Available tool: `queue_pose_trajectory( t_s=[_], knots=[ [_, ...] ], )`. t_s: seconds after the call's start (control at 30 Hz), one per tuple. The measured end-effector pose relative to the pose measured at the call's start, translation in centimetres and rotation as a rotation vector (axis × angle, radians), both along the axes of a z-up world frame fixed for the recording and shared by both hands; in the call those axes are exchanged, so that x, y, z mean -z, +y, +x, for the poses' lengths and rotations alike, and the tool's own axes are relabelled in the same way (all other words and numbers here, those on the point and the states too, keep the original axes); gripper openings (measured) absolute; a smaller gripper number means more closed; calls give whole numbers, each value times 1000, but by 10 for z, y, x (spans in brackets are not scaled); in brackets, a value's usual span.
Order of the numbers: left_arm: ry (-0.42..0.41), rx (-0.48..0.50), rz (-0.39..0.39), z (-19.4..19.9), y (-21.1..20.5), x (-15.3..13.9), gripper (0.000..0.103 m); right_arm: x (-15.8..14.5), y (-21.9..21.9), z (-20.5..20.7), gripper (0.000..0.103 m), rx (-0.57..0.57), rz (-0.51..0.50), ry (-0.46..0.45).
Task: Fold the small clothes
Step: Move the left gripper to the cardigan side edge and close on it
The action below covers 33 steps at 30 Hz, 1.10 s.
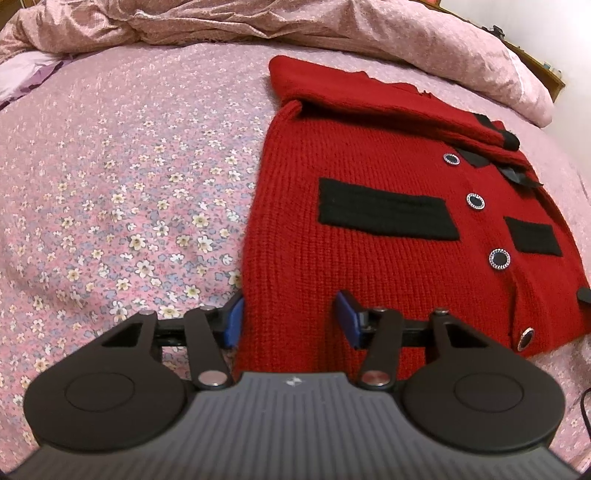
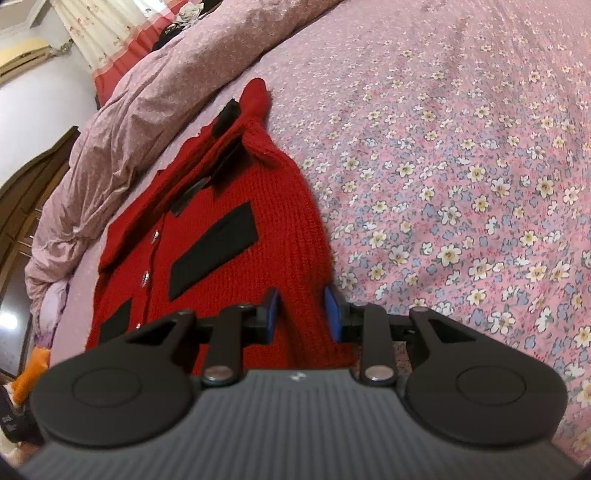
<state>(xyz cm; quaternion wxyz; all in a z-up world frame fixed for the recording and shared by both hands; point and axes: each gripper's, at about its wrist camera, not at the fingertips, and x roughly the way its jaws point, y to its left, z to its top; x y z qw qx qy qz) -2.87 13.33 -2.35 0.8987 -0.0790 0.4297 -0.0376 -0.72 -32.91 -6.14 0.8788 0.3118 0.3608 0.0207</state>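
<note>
A small red knit cardigan (image 1: 369,173) with black pocket patches and round buttons lies flat on the flowered bed, its sleeves folded across the top. My left gripper (image 1: 291,321) is open, its blue pads (image 1: 232,321) straddling the bottom left corner of the hem. In the right wrist view the cardigan (image 2: 258,229) stretches away from me. My right gripper (image 2: 301,317) is open, its blue pads (image 2: 332,314) on either side of the hem's right corner.
The pink flowered bedsheet (image 1: 129,184) spreads to the left of the cardigan and, in the right wrist view (image 2: 461,184), to its right. A bunched pink duvet (image 1: 295,22) lies along the far side. Dark wooden furniture (image 2: 22,206) stands beyond the bed.
</note>
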Motion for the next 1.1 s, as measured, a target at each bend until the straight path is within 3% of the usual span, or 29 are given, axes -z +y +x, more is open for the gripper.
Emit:
queue_pose_trajectory(
  t_s=[0.37, 0.5, 0.7, 0.8, 0.9, 1.03, 1.1],
  knots=[
    [-17, -3, 23, -2, -5, -1, 56, -1, 5, -4, 33, -5, -41, -15],
    [-20, -4, 21, -2, -5, 0, 56, -2, 10, -4, 45, -25, -47, -37],
    [-31, -3, 16, -1, -4, 1, 56, -7, 17, 2, 45, -61, -110, -21],
    [-30, -6, 24, -1, -6, 1, 56, -7, 12, 3, 42, -59, -81, -23],
    [-27, -20, 27, 1, -7, 1, 56, -4, 6, -1, 28, -50, -58, -25],
    [-27, -30, 48, 3, -11, 0, 56, -3, 5, -3, 21, -66, -36, -49],
    [-31, -32, 50, 2, -12, -1, 48, -5, 9, -3, 20, -81, -37, -64]
  ],
)
